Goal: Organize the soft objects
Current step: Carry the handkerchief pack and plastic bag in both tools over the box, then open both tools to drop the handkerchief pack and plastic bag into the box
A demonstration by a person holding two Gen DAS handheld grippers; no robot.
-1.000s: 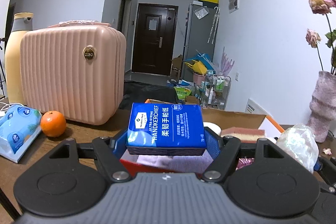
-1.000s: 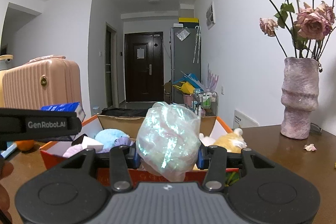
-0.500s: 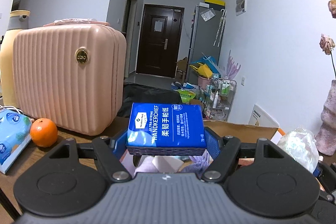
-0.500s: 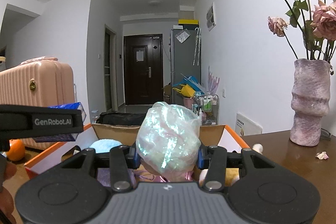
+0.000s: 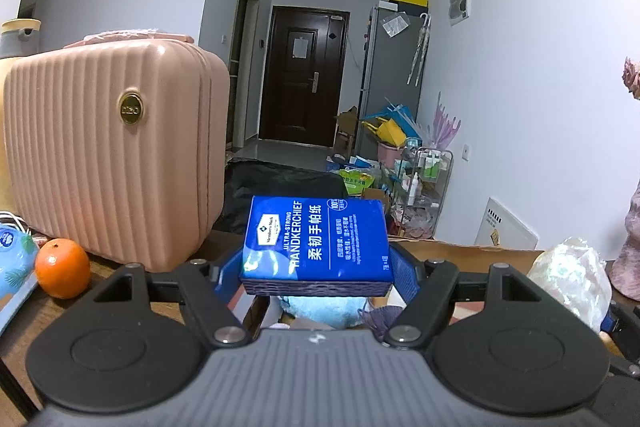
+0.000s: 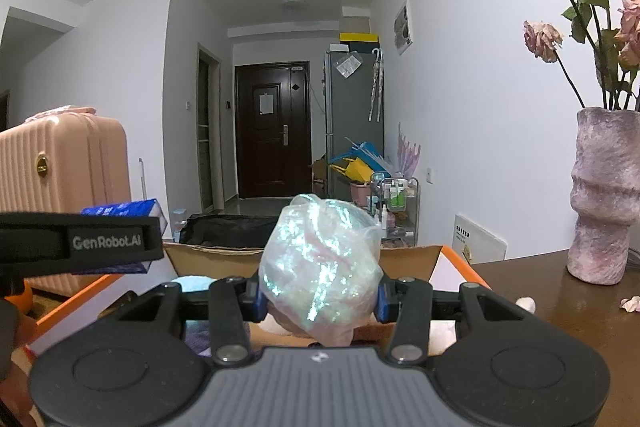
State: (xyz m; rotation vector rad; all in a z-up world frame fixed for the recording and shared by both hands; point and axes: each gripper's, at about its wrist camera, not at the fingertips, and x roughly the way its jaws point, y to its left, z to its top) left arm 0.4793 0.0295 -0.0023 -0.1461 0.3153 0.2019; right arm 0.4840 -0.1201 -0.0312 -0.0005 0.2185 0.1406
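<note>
My left gripper (image 5: 316,267) is shut on a blue handkerchief tissue pack (image 5: 316,239) and holds it flat above the open cardboard box (image 5: 472,251). A light blue plush (image 5: 320,309) and purple cloth (image 5: 384,317) lie in the box beneath it. My right gripper (image 6: 320,297) is shut on a shiny iridescent plastic bag (image 6: 320,263) over the same orange-edged box (image 6: 404,259). The left gripper and its pack show in the right wrist view (image 6: 116,243). The bag also shows in the left wrist view (image 5: 568,279).
A pink ribbed suitcase (image 5: 112,155) stands on the brown table at the left, with an orange (image 5: 62,267) and a blue tissue packet (image 5: 12,259) beside it. A pink vase with dried roses (image 6: 604,199) stands at the right on the table (image 6: 560,307).
Both grippers have moved forward over the box with their loads still held. The suitcase and orange have slid left in the left view, and the box interior now lies under the fingers.
</note>
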